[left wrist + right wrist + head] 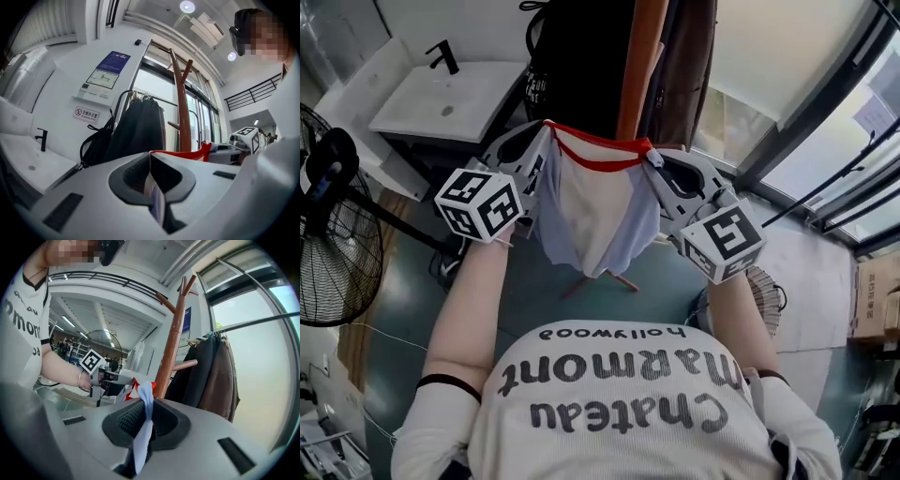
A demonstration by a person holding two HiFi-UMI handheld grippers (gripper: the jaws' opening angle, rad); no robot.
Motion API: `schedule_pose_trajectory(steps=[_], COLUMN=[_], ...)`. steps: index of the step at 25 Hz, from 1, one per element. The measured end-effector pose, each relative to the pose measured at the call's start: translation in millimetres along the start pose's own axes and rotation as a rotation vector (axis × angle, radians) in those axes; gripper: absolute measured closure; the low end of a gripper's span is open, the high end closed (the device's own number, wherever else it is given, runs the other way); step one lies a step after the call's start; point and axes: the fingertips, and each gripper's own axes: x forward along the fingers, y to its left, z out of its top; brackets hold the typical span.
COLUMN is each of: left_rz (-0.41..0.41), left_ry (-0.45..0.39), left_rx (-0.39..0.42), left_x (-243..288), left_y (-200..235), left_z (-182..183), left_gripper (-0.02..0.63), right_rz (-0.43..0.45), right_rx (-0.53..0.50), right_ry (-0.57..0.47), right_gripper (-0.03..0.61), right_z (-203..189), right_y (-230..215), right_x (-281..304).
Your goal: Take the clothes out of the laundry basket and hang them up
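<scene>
A pale lilac and white garment [595,211] with a red collar edge [598,150] hangs spread between my two grippers in front of the wooden coat stand [639,66]. My left gripper [542,141] is shut on the garment's left top corner, and cloth shows pinched between its pads [157,197]. At the right top corner, my right gripper [654,159] is shut on the other end, with a lilac fold [143,427] squeezed in its jaws. The coat stand [171,348] rises just beyond the right gripper. The laundry basket is not in view.
Dark coats [581,56] and a brown one [689,66] hang on a rail behind the stand. A white sink counter [441,98] stands at the left, a black floor fan [333,234] nearer left. Window frames [825,122] run along the right.
</scene>
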Motion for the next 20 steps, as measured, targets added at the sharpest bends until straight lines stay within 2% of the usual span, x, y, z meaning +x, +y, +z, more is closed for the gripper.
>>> schedule_pose_trajectory(steps=[5, 10, 17, 20], left_rz=[-0.023, -0.050, -0.066, -0.072], left_ry=[0.045, 0.040, 0.102, 0.137], left_rx=[-0.047, -0.038, -0.033, -0.057], left_x=[10.8, 19.2, 29.2, 27.1], left_y=[13.7, 12.8, 10.6, 18.3], left_z=[-32.7, -48.8, -72.2, -89.4], left_gripper=[0.597, 0.597, 0.597, 0.597], right_rz=[-0.007, -0.037, -0.048, -0.037], right_rx=[0.000, 0.032, 0.024, 0.055], right_ry=[0.053, 0.097, 0.204, 0.242], right_gripper=[0.534, 0.534, 0.534, 0.534], right_z=[-24.4, -50.5, -94.7, -114.8], right_y=[3.7, -4.0, -6.5, -1.9], right_x=[6.0, 6.0, 9.2, 15.1])
